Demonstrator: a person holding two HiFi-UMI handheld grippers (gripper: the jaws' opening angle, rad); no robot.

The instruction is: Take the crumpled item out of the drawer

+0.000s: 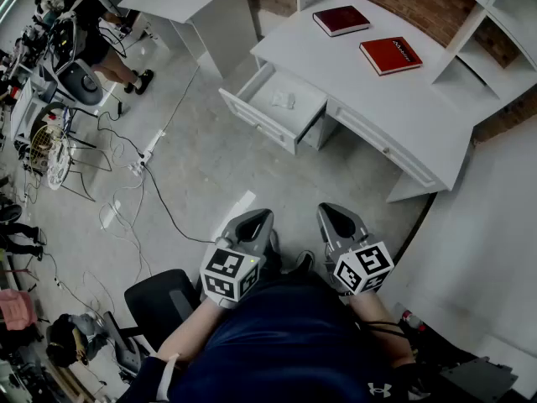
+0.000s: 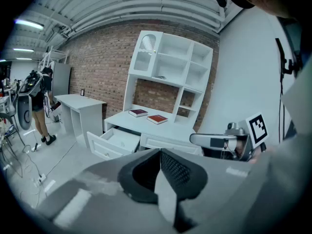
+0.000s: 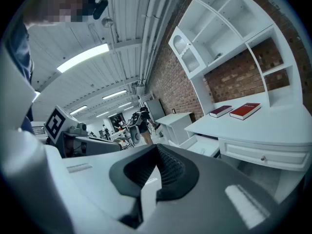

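The pale crumpled item [image 1: 283, 100], too small to show any long axis, lies in the open drawer [image 1: 252, 117] under the counter [image 1: 352, 78], well ahead of the left gripper [image 1: 255, 219] and right gripper [image 1: 336, 217], fingers clenched empty, the left perhaps nearer.

Two red books [image 1: 391, 54] are lying on the white desk [image 1: 352, 91] at one o'clock; black-and-white squares are patterning the grey left gripper [image 1: 257, 220] and right gripper [image 1: 335, 216].
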